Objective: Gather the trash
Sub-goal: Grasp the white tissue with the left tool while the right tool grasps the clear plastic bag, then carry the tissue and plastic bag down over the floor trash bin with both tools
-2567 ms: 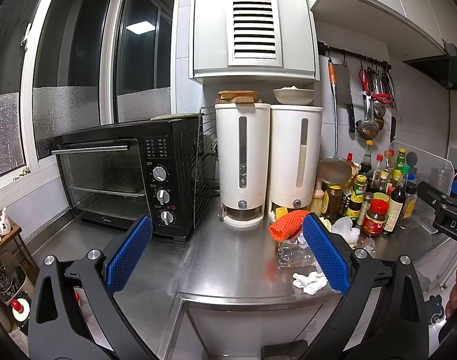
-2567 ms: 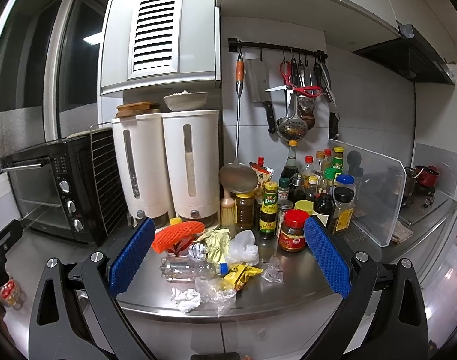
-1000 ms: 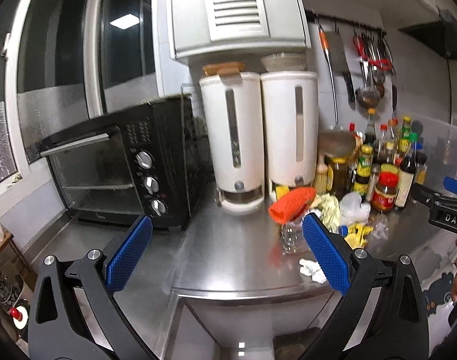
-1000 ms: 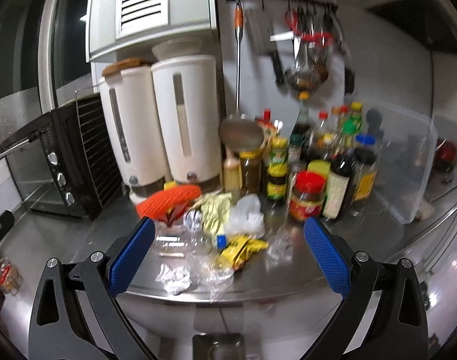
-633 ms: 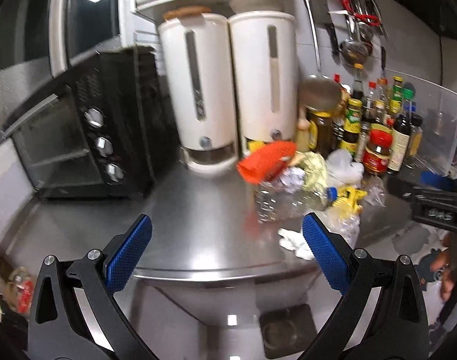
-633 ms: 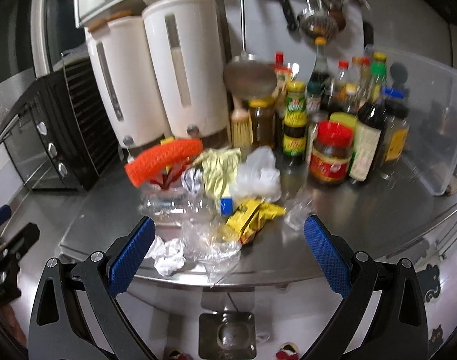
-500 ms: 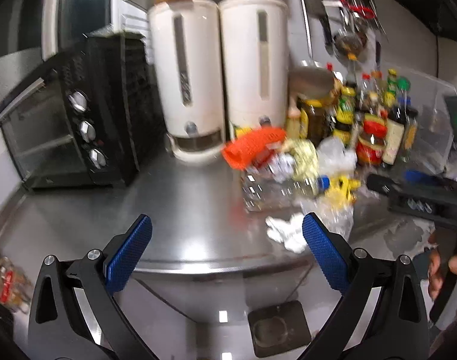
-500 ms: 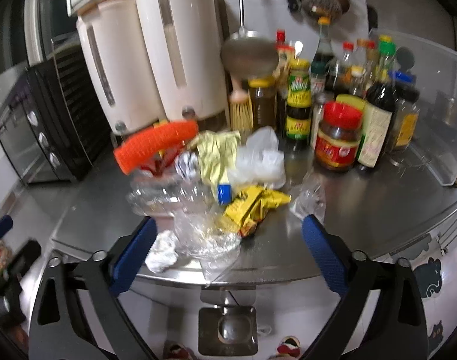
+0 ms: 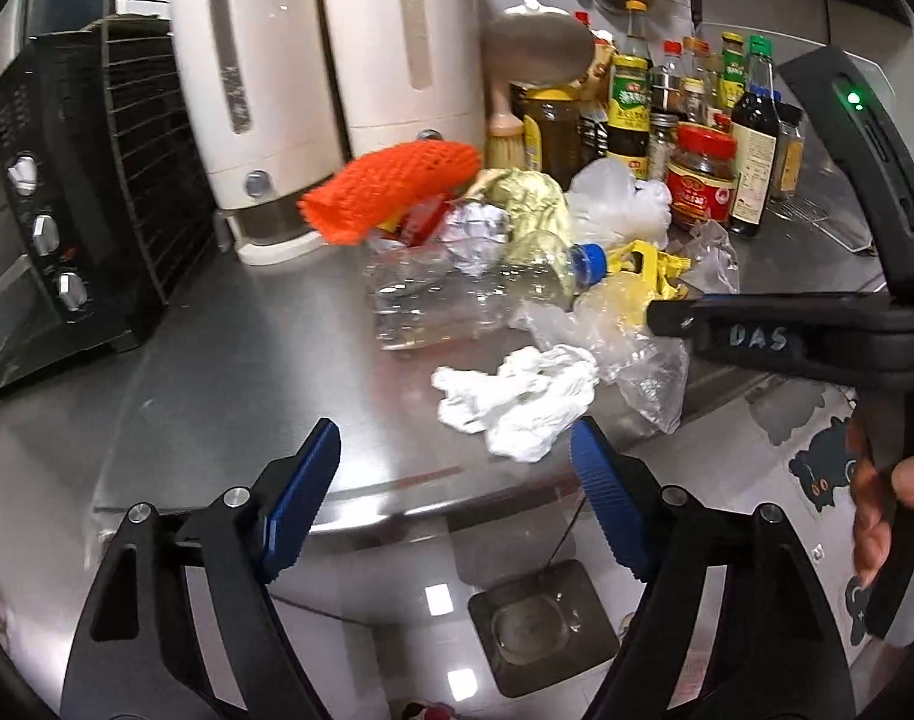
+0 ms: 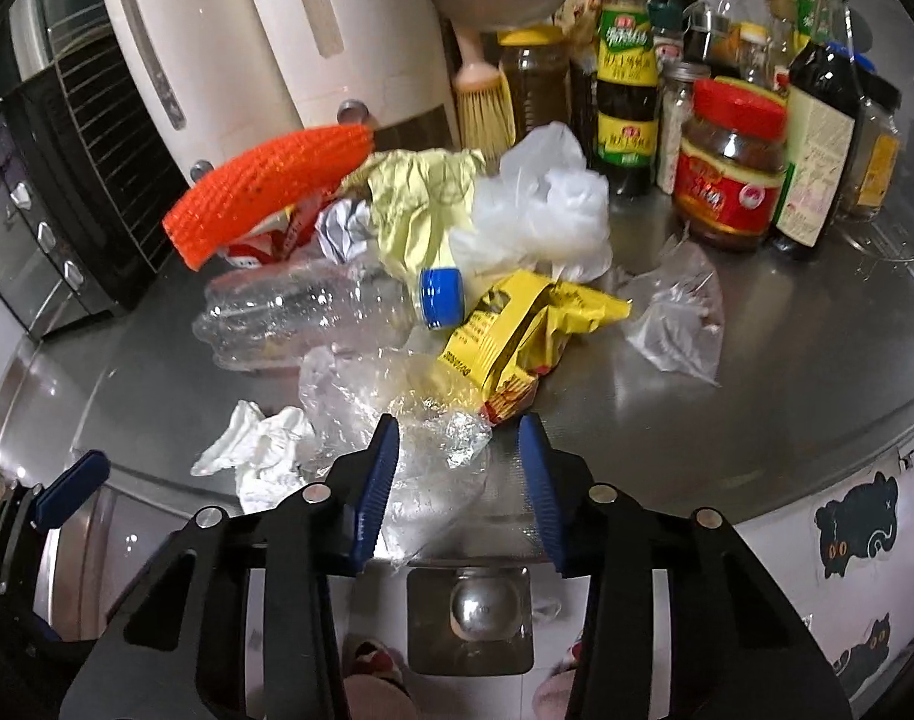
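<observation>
Both grippers were lowered toward counter edge (image 9: 396,510) since earlier frame; jaws were just being closed. Right gripper (image 10: 457,474) was narrowed, clear plastic bag (image 10: 408,420) between jaws, grip unconfirmed. Left gripper (image 9: 453,483) was fairly wide, empty, just short of crumpled white tissue (image 9: 517,399). Advised: bag pinched at bunched film, lifted clear of yellow wrapper (image 10: 517,324); tissue straddled fully before closing.
</observation>
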A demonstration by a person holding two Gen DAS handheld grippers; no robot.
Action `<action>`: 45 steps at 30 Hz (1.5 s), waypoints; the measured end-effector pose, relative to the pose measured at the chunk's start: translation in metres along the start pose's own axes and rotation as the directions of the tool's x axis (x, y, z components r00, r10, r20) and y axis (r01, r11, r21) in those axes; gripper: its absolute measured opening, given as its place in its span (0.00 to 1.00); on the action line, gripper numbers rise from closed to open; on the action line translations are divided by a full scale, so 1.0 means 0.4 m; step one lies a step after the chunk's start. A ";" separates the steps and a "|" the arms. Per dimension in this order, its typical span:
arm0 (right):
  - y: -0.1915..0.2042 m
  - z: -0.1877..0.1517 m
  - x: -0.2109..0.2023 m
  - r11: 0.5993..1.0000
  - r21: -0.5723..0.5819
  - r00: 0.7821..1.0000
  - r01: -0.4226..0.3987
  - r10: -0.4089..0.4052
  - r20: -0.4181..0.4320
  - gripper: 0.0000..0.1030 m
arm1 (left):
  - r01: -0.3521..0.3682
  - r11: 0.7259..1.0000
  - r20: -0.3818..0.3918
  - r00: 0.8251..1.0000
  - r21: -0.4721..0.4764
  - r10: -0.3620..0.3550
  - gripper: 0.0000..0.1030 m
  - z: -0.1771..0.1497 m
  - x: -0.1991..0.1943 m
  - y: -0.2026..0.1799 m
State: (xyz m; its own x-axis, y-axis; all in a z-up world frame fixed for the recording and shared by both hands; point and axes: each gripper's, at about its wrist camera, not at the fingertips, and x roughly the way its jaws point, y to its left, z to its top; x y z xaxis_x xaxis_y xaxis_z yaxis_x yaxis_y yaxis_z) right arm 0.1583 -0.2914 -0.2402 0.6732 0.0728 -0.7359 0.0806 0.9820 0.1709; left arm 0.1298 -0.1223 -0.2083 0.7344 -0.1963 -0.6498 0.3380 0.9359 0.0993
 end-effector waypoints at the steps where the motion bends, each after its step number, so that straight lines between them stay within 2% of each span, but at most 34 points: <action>1: -0.002 0.001 0.007 1.000 0.003 1.000 -0.003 0.003 -0.007 0.40 | 0.004 1.000 -0.002 1.000 0.004 -0.004 0.72 0.002 0.008 -0.007; 5: -0.004 0.004 0.034 1.000 0.015 1.000 -0.013 0.013 -0.021 0.39 | 0.034 0.999 -0.016 0.999 0.030 -0.034 0.71 0.009 0.051 -0.042; 8: -0.007 0.004 0.050 0.999 0.023 0.999 -0.024 0.025 -0.035 0.36 | 0.051 0.998 -0.037 0.998 0.036 -0.049 0.64 0.009 0.083 -0.057; 9: -0.007 0.003 0.057 0.999 0.024 0.999 -0.032 0.032 -0.041 0.34 | 0.058 0.998 -0.048 0.997 0.035 -0.057 0.59 0.009 0.095 -0.060; 13: -0.008 -0.003 0.065 0.998 0.030 0.997 -0.064 0.065 -0.044 0.18 | 0.089 0.996 -0.086 0.993 0.030 -0.087 0.36 0.006 0.134 -0.066; 14: -0.007 -0.004 0.065 0.997 0.032 0.997 -0.070 0.072 -0.042 0.14 | 0.098 0.995 -0.095 0.991 0.025 -0.095 0.33 0.004 0.144 -0.065; 17: -0.006 -0.005 0.057 0.997 0.027 0.996 -0.076 0.077 -0.033 0.09 | 0.104 0.995 -0.092 0.990 0.007 -0.102 0.18 -0.001 0.146 -0.055; 18: -0.005 -0.005 0.051 0.997 0.025 0.997 -0.077 0.078 -0.029 0.08 | 0.105 0.994 -0.094 0.990 -0.001 -0.105 0.10 -0.001 0.146 -0.050; 22: -0.003 -0.009 0.021 0.996 0.018 0.996 -0.082 0.083 -0.014 0.07 | 0.111 0.992 -0.096 0.989 -0.052 -0.115 0.08 -0.005 0.130 -0.022; 33: 0.010 -0.068 -0.075 0.996 -0.003 0.996 -0.084 0.084 0.003 0.07 | 0.079 0.994 -0.092 0.992 -0.082 -0.086 0.07 -0.047 0.018 -0.003; 45: -0.013 -0.165 -0.077 0.997 0.016 0.996 -0.075 0.076 -0.040 0.07 | 0.083 0.989 -0.115 0.989 -0.119 -0.097 0.07 -0.134 -0.042 -0.012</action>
State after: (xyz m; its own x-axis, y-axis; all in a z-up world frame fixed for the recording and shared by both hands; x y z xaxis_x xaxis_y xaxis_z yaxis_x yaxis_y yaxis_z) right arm 0.0884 -0.2873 -0.2615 0.6477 0.1537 -0.7462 0.0416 0.9708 0.2361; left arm 0.0844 -0.1076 -0.2381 0.6255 -0.2509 -0.7388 0.3254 0.9445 -0.0452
